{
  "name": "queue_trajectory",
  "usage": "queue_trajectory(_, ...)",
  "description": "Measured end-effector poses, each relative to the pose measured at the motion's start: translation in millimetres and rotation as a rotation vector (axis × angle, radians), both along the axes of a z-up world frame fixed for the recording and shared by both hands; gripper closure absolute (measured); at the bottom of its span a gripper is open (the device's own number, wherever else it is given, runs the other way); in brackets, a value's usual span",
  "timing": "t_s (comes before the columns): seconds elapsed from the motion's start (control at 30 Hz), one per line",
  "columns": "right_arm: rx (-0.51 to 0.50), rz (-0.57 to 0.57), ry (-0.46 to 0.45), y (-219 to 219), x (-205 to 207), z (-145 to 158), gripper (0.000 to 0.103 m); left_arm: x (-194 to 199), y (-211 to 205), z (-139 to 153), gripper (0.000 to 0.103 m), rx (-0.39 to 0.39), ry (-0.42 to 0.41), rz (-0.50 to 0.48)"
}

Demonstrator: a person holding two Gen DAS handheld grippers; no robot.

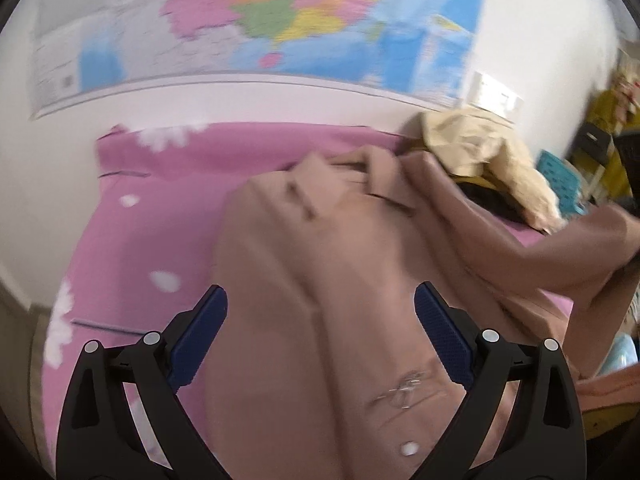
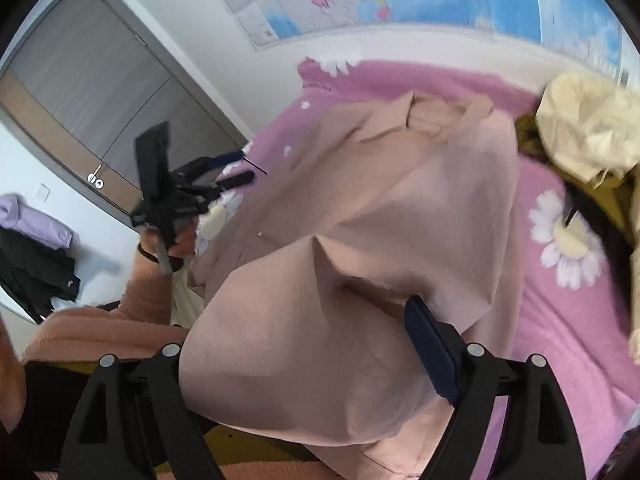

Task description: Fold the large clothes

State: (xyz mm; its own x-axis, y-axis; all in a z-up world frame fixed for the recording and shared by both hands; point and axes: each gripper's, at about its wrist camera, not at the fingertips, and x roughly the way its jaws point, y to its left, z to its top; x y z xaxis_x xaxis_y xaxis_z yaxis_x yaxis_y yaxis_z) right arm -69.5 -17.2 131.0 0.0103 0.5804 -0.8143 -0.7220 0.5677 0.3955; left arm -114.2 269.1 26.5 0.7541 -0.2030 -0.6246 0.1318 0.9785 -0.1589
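Observation:
A large beige-pink coat (image 1: 328,240) lies on the pink flowered bed sheet (image 1: 152,216), collar toward the wall. My left gripper (image 1: 320,312) is open above the coat's front, holding nothing. It also shows in the right wrist view (image 2: 236,168), held in a hand at the coat's left edge. The coat (image 2: 400,184) fills the right wrist view; a fold of its fabric is draped over my right gripper (image 2: 320,328) and hides the left finger. The right finger (image 2: 430,352) is wide to the side. Whether the jaws hold the cloth is unclear.
A cream jacket (image 1: 488,152) is piled on dark clothes at the bed's far right, also in the right wrist view (image 2: 588,128). A map (image 1: 256,20) hangs on the wall behind. A grey door (image 2: 104,92) and hanging clothes (image 2: 36,256) are at left.

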Motion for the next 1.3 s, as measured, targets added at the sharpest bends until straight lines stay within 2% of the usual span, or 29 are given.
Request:
queue_trajectory(0.1, 0.072, -0.006, -0.063, -13, -7, 25, 0.016, 7, -25, -4, 0.009, 0.023, 0.008, -0.055)
queue_trajectory(0.2, 0.023, -0.049, -0.215, -18, -15, 45, 0.016, 16, -41, -9, 0.009, 0.020, 0.028, -0.108)
queue_trajectory(0.33, 0.084, -0.043, -0.216, -23, -18, 54, 0.016, 25, -63, -14, 0.009, 0.027, 0.047, -0.161)
queue_trajectory(0.43, 0.222, -0.040, -0.069, -30, -7, 47, 0.015, 28, -73, -16, 0.009, 0.003, 0.060, -0.200)
queue_trajectory(0.57, 0.297, -0.083, -0.041, -31, -2, 48, 0.015, 26, -80, -14, 0.009, -0.003, 0.058, -0.213)
queue_trajectory(0.6, 0.322, -0.087, -0.043, -30, 1, 49, 0.015, 25, -80, -12, 0.009, -0.006, 0.052, -0.213)
queue_trajectory(0.7, 0.274, -0.121, -0.202, -23, -8, 58, 0.015, 22, -78, -8, 0.009, -0.014, 0.044, -0.206)
queue_trajectory(0.77, 0.299, -0.080, -0.206, -10, -8, 52, 0.015, 15, -78, -4, 0.009, -0.038, 0.027, -0.230)
queue_trajectory(0.8, 0.276, -0.093, -0.215, -3, -6, 47, 0.015, 12, -79, -1, 0.009, -0.056, 0.019, -0.249)
queue_trajectory(0.83, 0.280, -0.100, -0.207, 1, -1, 41, 0.015, 8, -80, 2, 0.009, -0.083, 0.009, -0.280)
queue_trajectory(0.9, 0.348, -0.104, -0.111, 9, 13, 27, 0.015, -1, -83, 7, 0.008, -0.152, -0.016, -0.361)
queue_trajectory(1.0, 0.376, -0.137, -0.022, 19, 29, 7, 0.014, -17, -95, 15, 0.006, -0.245, -0.067, -0.512)
queue_trajectory(1.13, 0.404, -0.143, 0.065, 29, 37, -10, 0.014, -30, -116, 17, 0.006, -0.309, -0.102, -0.672)
queue_trajectory(1.2, 0.420, -0.160, 0.087, 29, 40, -15, 0.013, -34, -131, 16, 0.007, -0.292, -0.119, -0.707)
queue_trajectory(1.23, 0.405, -0.173, 0.096, 30, 41, -17, 0.013, -34, -140, 15, 0.020, -0.274, -0.116, -0.722)
queue_trajectory(1.27, 0.394, -0.175, 0.098, 31, 42, -18, 0.013, -35, -149, 14, 0.046, -0.256, -0.111, -0.731)
queue_trajectory(1.3, 0.405, -0.171, 0.106, 31, 41, -17, 0.013, -33, -159, 12, 0.060, -0.229, -0.097, -0.730)
